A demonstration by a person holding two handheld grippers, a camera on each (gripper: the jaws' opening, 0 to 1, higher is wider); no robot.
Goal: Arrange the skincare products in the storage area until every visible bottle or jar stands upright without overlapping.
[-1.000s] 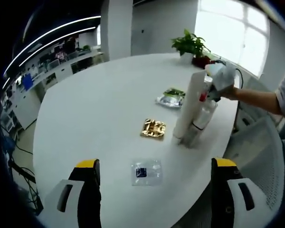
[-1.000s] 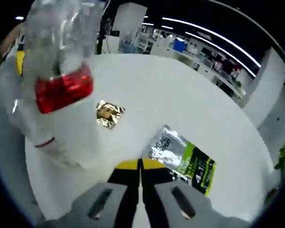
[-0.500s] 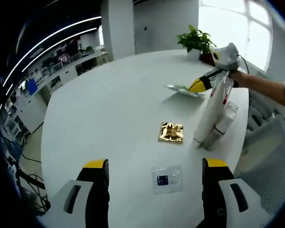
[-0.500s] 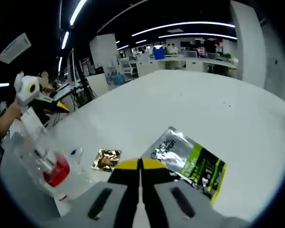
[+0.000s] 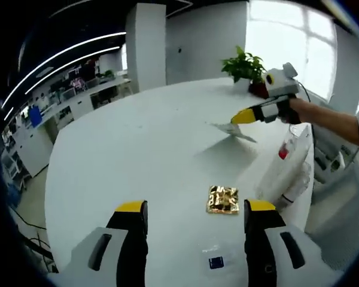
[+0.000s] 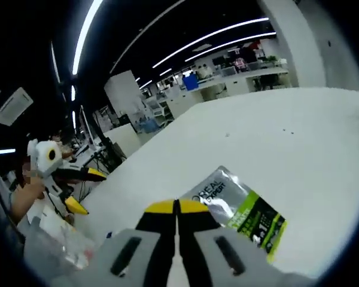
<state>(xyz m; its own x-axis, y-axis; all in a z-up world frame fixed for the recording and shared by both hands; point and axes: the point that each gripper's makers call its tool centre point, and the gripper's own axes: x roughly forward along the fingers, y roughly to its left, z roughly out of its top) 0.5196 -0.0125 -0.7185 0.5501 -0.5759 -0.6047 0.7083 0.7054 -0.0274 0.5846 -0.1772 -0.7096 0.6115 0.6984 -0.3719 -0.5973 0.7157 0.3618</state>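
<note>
- The right gripper (image 5: 236,116) has its jaws pinched tight on one edge of the silver and green sachet (image 6: 239,206), which hangs lifted clear of the white table (image 5: 137,149), out toward the potted plant (image 5: 246,63).
- The left gripper (image 5: 194,209) is empty, jaws spread wide, hovering over the table's near edge.
- Between those open jaws and a little past them lies the gold sachet (image 5: 222,199), flat on the table.
- Nearer than the gold sachet, just by the left gripper's jaws, sits a small clear packet with a blue square (image 5: 214,261), also flat.
- Just beside the gold sachet, on the side away from the room, stand the clear bottle with a red band (image 5: 285,158) and a smaller bottle (image 5: 296,185) close against it; both look upright, though I can't tell if they touch.
- My read: the bottles seem mostly settled, while the sachets are scattered and one is in the air, so the arranging looks only partway done.
</note>
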